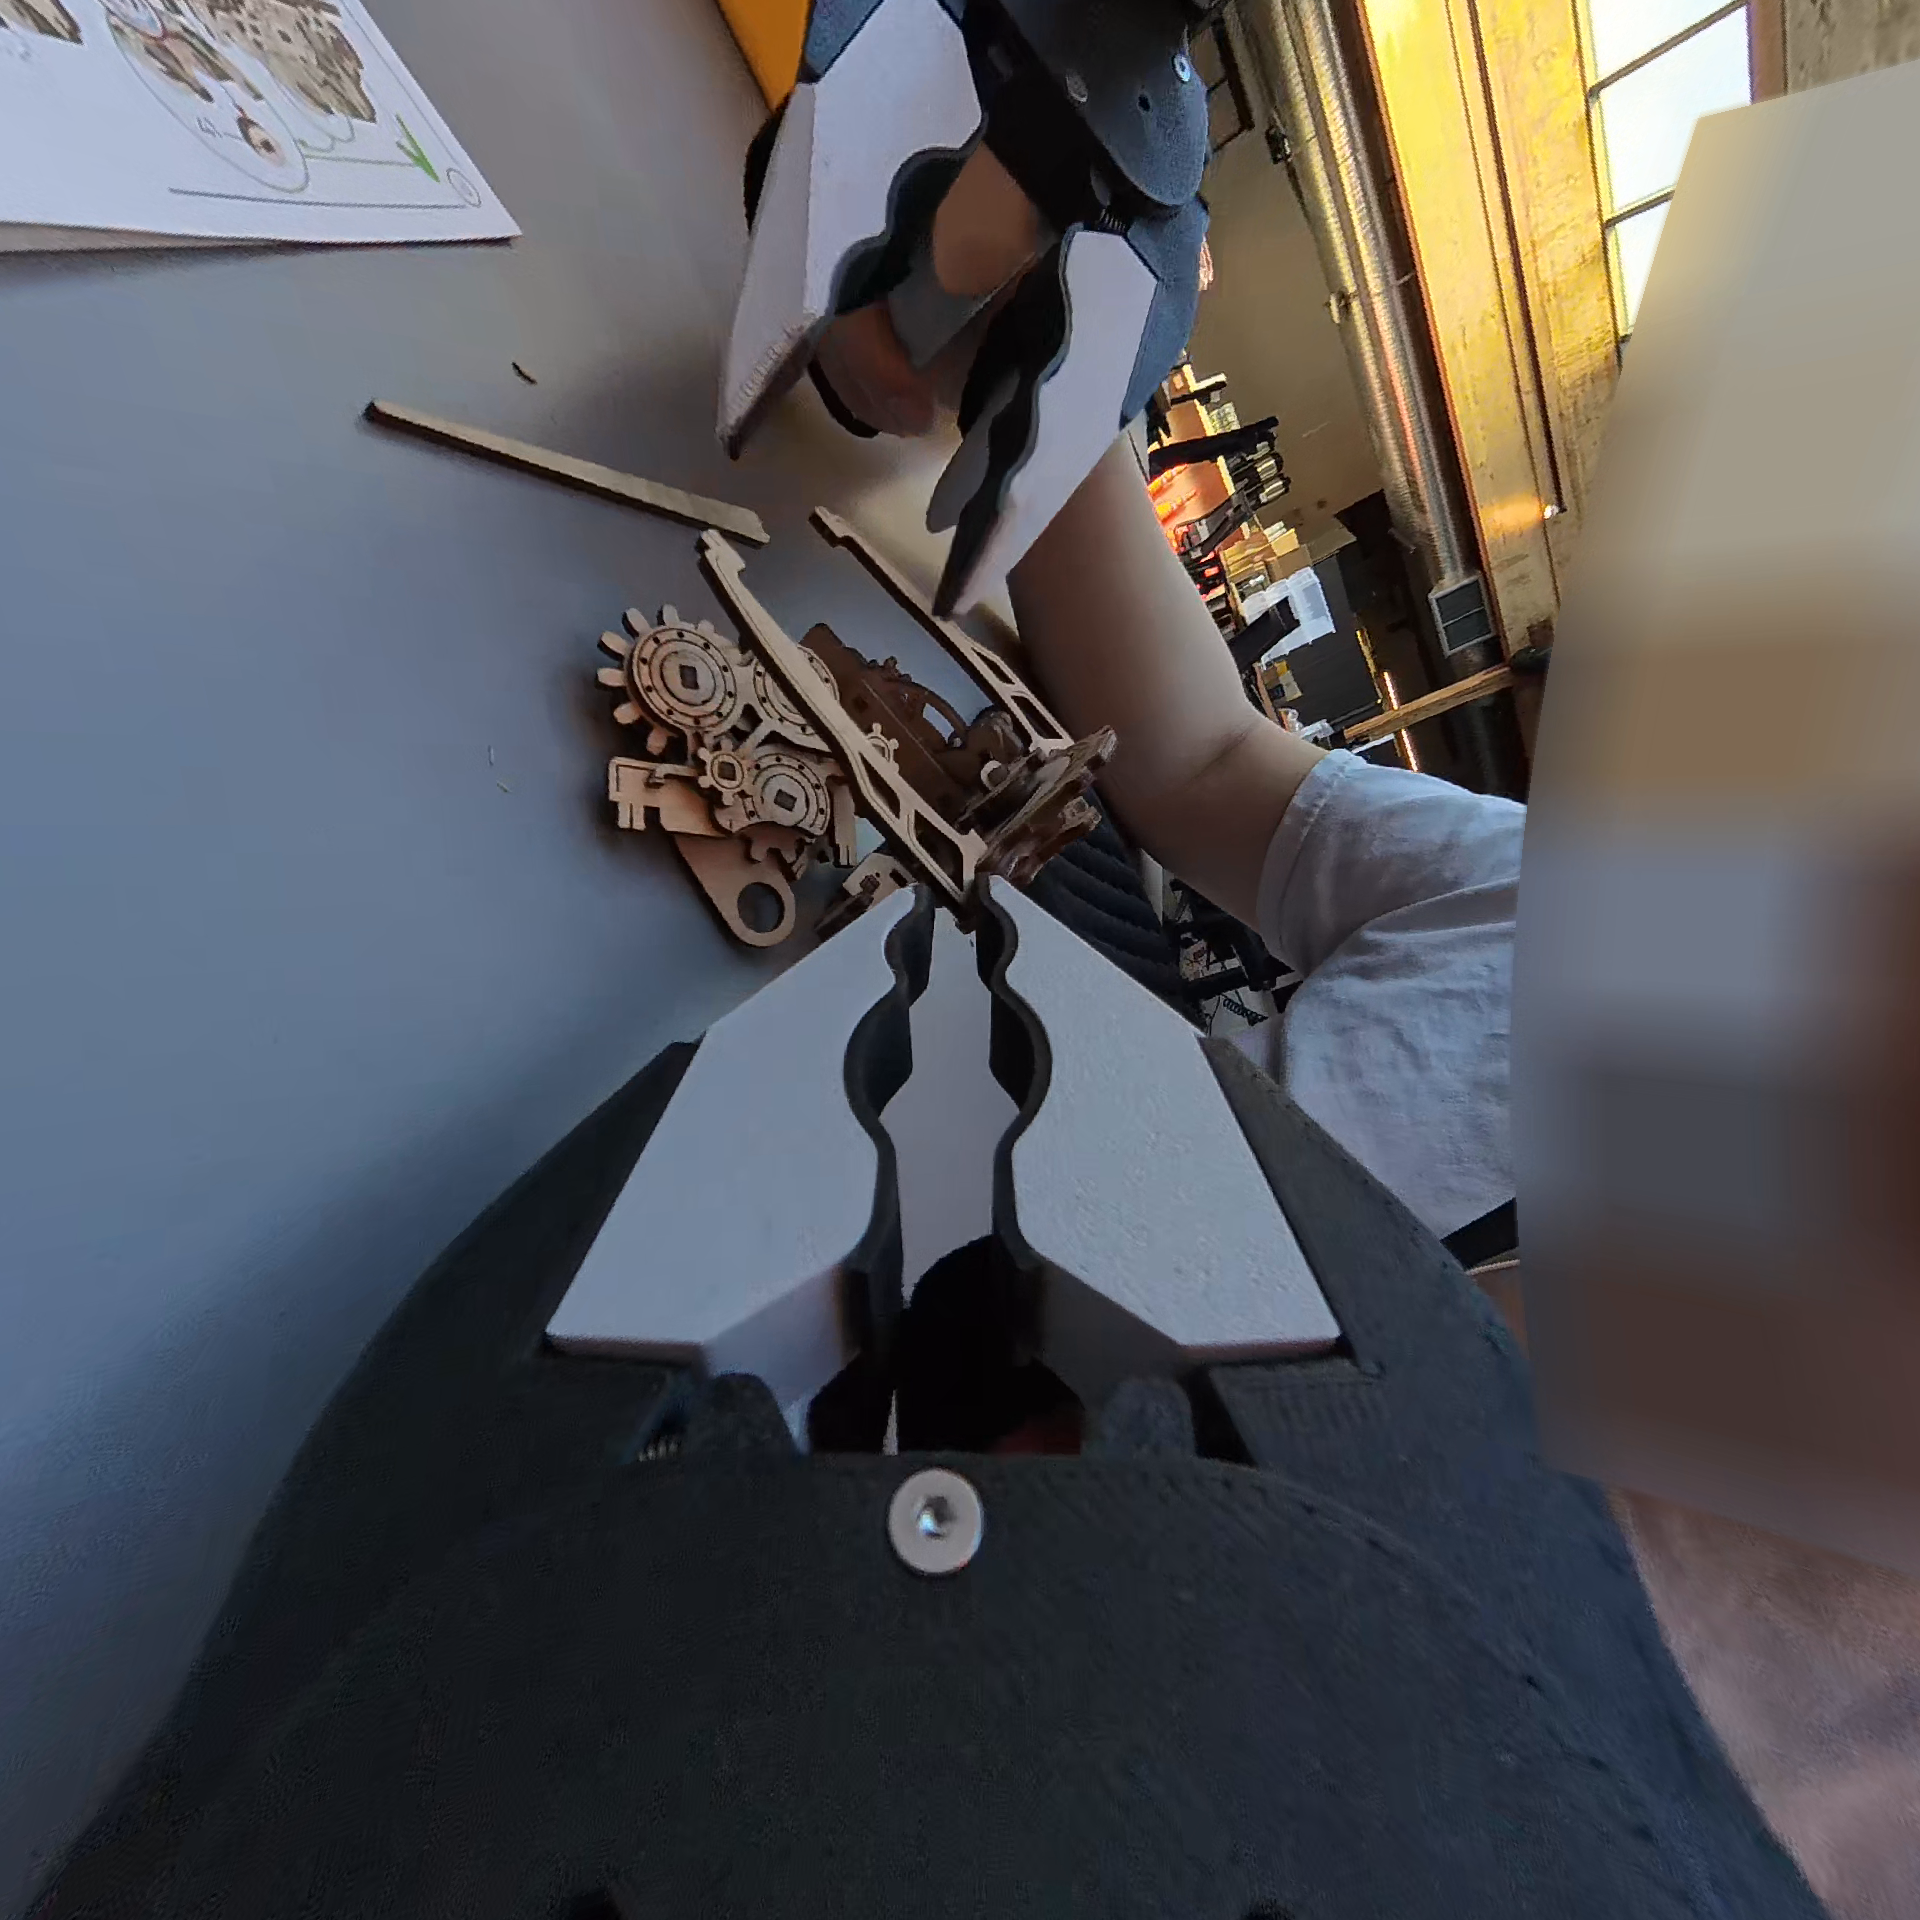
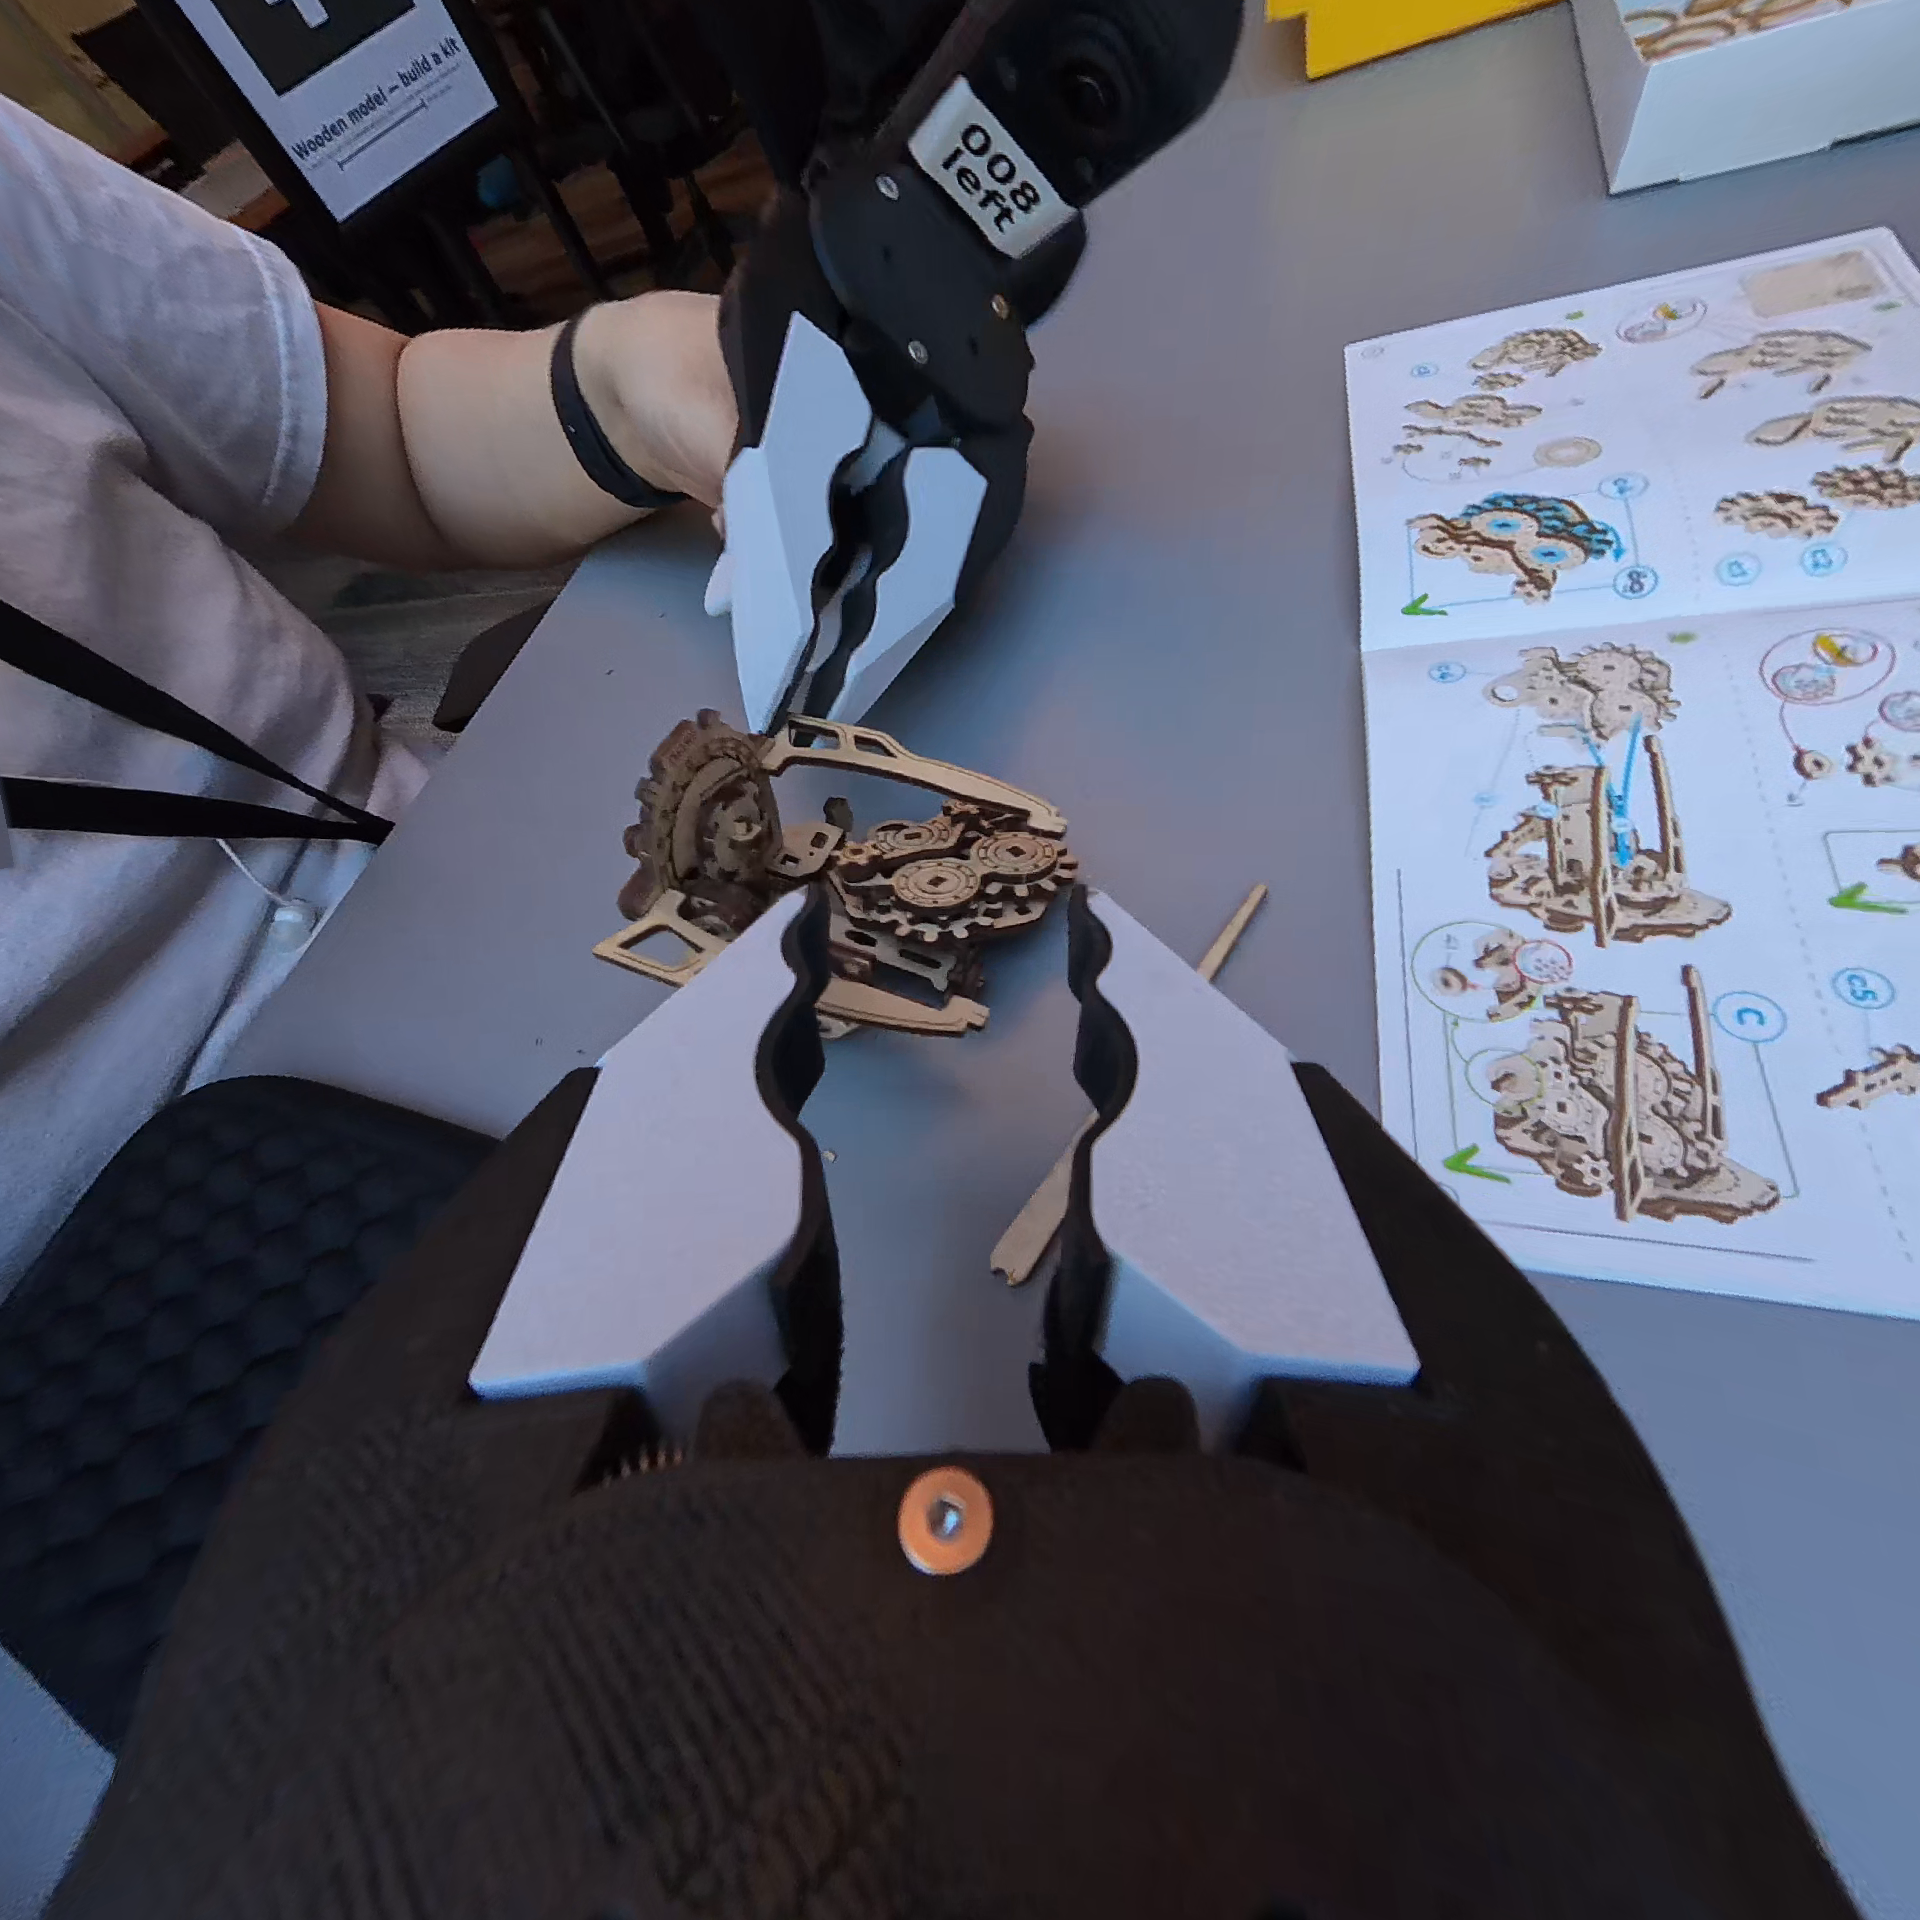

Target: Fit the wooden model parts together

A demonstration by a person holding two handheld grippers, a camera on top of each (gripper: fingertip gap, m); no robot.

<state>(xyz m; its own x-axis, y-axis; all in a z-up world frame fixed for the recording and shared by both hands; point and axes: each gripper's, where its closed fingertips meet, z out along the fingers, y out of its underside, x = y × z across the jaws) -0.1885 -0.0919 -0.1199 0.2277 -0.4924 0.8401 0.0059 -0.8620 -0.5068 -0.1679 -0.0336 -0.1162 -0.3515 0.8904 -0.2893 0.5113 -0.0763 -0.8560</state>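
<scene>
Your left gripper (image 2: 774, 717) pinches frame corner of wooden model (image 2: 842, 873), frame centre on table (image 2: 1195, 665). Your right gripper (image 2: 940, 904) spread wide, empty, nearest gears; loose stick (image 2: 1231, 925) lies right of it.

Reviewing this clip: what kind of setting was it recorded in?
Probably a hobby or workshop table in a large industrial-looking hall. A grey table holds a partly built wooden model and an open instruction sheet; a corrugated duct and stacked shelving show behind.
</scene>
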